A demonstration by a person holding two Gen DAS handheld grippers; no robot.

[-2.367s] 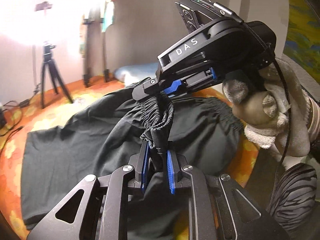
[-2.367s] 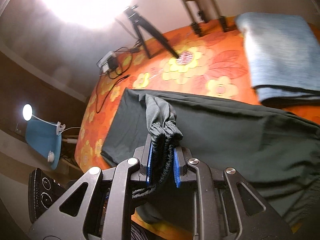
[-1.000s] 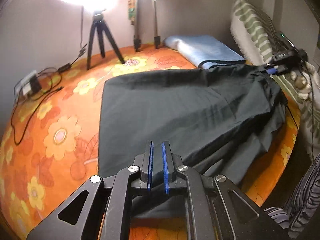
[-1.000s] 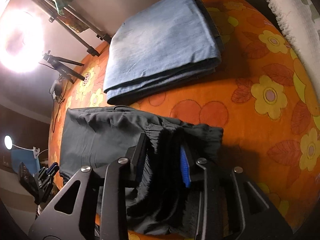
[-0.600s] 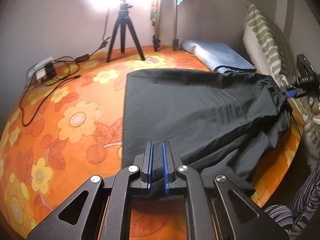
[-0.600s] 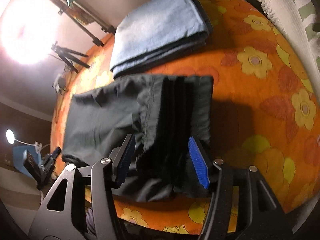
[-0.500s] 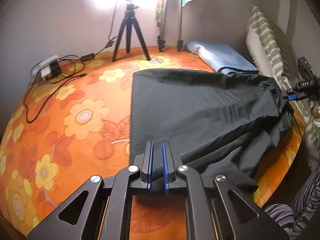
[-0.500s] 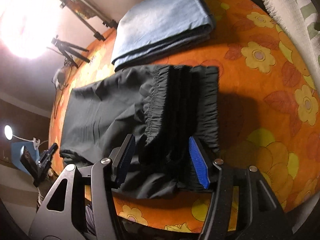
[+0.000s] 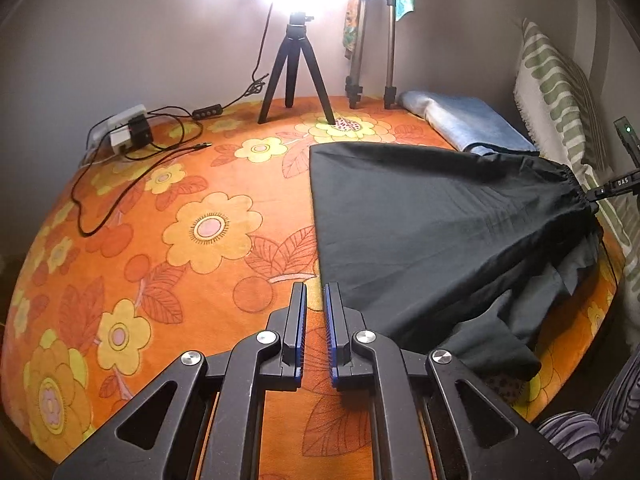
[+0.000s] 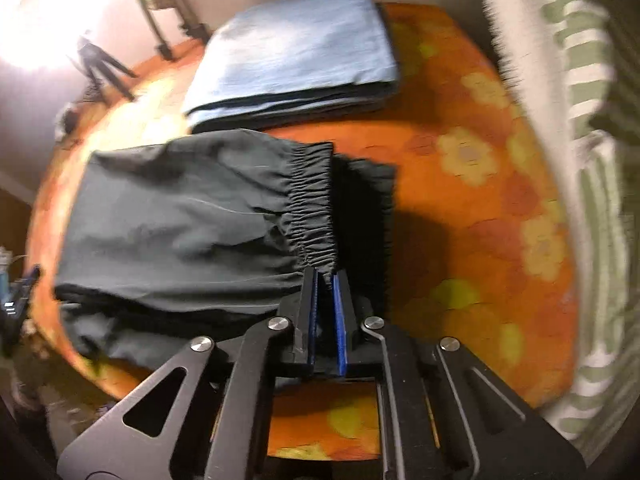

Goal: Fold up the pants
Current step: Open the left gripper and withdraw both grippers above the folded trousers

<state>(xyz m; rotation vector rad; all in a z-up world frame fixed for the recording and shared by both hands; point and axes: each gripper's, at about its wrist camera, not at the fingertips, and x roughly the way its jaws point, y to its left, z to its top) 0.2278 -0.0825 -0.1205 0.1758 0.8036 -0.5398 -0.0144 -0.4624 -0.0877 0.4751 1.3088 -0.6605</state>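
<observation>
Left wrist view: left tongs nearly closed, empty, over the orange floral bed just beside the black pants' hem corner. Right wrist view: right tongs have just been closing, pinching the elastic waistband corner; pants spread on the bed near folded blue jeans. Best: keep the waistband taut, grab both hem layers squarely.

Folded blue cloth, black tripod, striped pillow on floral orange cover.
</observation>
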